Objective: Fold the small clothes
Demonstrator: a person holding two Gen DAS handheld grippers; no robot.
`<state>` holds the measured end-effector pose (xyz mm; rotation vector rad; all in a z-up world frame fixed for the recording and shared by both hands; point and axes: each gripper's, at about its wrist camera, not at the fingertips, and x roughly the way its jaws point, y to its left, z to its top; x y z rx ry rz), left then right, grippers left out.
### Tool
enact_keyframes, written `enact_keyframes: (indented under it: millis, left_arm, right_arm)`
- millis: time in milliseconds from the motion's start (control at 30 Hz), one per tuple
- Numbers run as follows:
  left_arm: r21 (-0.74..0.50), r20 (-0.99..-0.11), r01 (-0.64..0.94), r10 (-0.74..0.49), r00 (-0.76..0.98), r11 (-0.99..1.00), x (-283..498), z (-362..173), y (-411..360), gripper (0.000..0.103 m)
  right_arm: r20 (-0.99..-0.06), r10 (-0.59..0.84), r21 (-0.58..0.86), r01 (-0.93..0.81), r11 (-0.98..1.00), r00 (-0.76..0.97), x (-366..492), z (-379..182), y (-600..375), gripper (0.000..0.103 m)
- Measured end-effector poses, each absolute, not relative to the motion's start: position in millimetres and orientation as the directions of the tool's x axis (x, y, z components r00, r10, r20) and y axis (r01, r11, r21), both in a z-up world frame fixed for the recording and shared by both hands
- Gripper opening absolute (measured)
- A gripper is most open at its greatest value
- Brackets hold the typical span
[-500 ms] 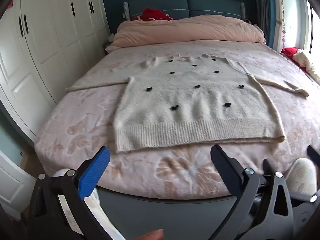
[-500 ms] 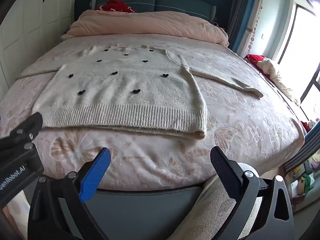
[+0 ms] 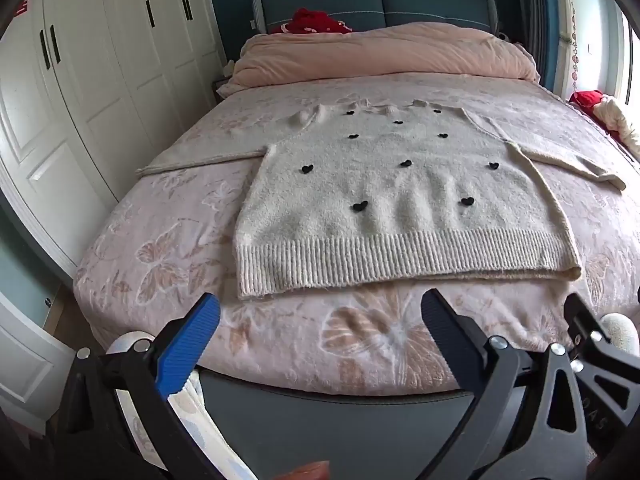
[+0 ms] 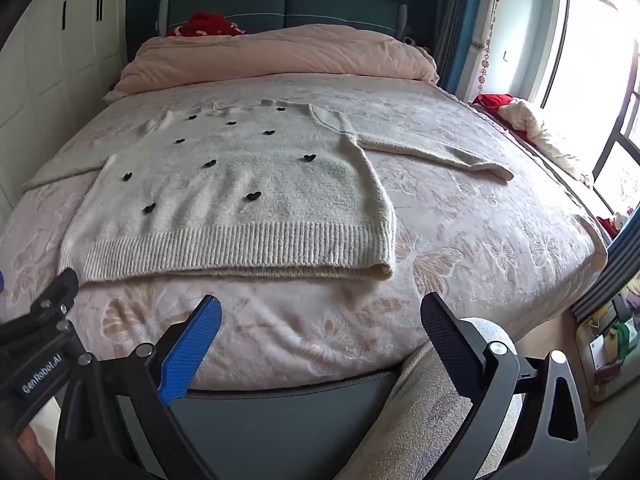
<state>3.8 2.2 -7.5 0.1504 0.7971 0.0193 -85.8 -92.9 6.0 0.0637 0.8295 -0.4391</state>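
Now the cream sweater [image 3: 400,200] (with small black hearts) lies flat on the bed [image 3: 168,248], near its foot edge; left gripper [image 3: 320,320] and right gripper [image 4: 320,320] hover before this edge, both spread wide, holding nothing.

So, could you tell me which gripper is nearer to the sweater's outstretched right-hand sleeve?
Right. The right gripper hangs open off the bed's foot, below the sleeve; the left gripper sits farther left.
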Motion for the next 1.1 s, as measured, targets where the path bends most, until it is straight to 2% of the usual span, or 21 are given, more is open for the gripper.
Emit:
enact_keyframes:
  millis: [1100]
  left_arm:
    - [0.159, -0.715, 0.033, 0.092, 0.693, 0.987, 6.4, -17.1, 2.7, 0.098]
  right_arm:
    - [-0.733, -0.341, -0.11, 0.391, 0.914, 0.588, -83.3, -0.2, -90.8, 0.098]
